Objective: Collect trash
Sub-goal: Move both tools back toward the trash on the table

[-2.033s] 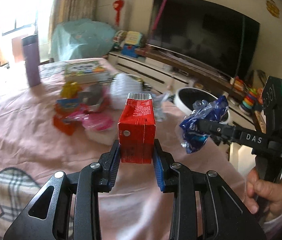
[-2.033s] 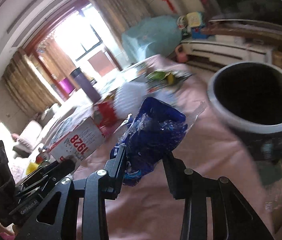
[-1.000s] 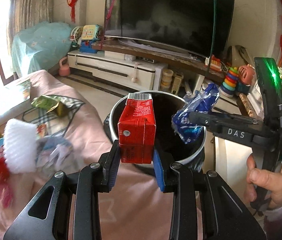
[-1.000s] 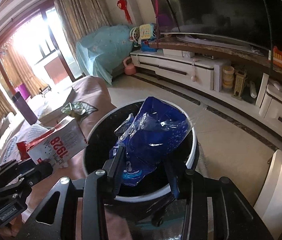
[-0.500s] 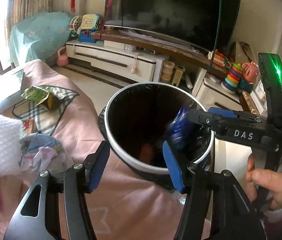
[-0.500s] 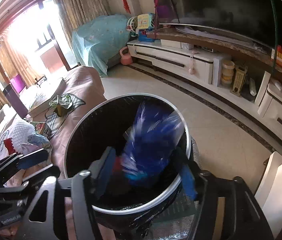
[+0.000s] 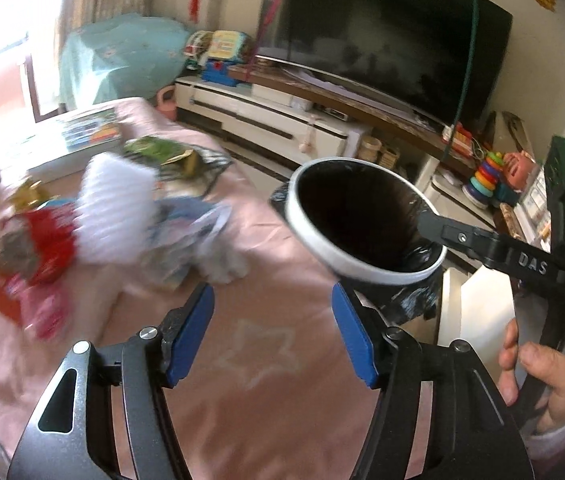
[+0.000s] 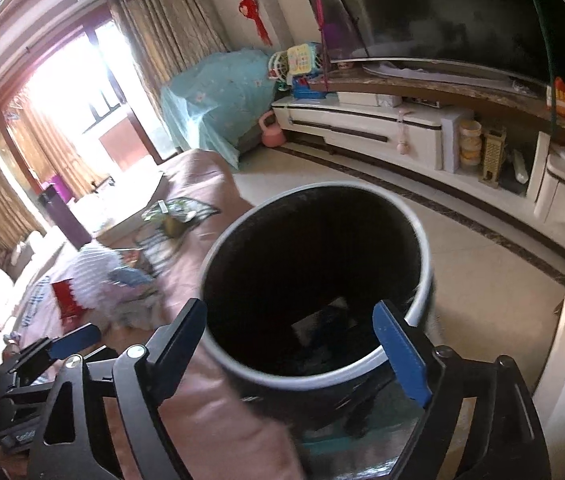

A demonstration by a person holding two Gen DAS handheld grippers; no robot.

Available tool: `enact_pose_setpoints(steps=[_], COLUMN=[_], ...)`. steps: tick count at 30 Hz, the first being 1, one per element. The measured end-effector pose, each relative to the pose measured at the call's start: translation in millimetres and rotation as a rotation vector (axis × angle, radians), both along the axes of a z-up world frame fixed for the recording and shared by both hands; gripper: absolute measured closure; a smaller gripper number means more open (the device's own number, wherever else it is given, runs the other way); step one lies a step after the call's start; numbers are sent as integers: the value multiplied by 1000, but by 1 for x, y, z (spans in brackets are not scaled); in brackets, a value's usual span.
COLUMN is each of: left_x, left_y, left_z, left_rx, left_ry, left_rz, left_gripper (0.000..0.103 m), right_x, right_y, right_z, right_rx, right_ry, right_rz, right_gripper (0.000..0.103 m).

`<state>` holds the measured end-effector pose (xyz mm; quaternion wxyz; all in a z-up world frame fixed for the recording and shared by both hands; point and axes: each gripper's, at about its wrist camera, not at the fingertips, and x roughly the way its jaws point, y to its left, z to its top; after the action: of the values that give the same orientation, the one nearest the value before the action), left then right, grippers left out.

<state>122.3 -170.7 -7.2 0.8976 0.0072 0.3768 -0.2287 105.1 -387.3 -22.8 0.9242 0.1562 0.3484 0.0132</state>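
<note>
A round bin with a white rim (image 7: 314,240) and black liner stands beside the pink-covered table; it also shows in the right wrist view (image 8: 422,240). Dark shapes lie deep inside it. My left gripper (image 7: 272,330) is open and empty over the pink cloth, left of the bin. My right gripper (image 8: 294,340) is open and empty just above the bin's near rim; it also shows in the left wrist view (image 7: 426,220). A blurred trash pile (image 7: 94,216) with a white foam sleeve, red packaging and crumpled paper lies on the table.
The pink tablecloth (image 7: 258,360) covers the table. A green wrapper (image 7: 158,152) and a box (image 7: 90,132) lie farther back. A purple bottle (image 8: 62,216) stands on the table. A TV and low cabinet (image 8: 382,128) line the wall behind the bin.
Both grippers opened; the red carton and the blue wrapper dropped into the bin. The left gripper has since swung left toward the table's trash pile, and the right has tilted back.
</note>
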Motion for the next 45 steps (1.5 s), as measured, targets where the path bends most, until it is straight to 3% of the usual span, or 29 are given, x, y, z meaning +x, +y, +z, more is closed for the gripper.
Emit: enact_pose_setpoints(steps=[11,25,36,45], left_x=[-21,-26,-8,32], left_y=[72,140,182,203], left_z=[-4,-15,-19,-34], left_rx=[-20,-48,-36,32], left_ry=[4,28,36,74], left_rz=[129,262,349,371], left_gripper=[41,41,41,41], right_x=[-19,-14,5,30], right_y=[69,123,148,153], right_z=[-6,-18,-20,-19], right_rx=[43,31,7,-13], right_ry=[-46,-21,-19,-25], right_rz=[109,191,229,226], right_gripper=[13,13,14,14])
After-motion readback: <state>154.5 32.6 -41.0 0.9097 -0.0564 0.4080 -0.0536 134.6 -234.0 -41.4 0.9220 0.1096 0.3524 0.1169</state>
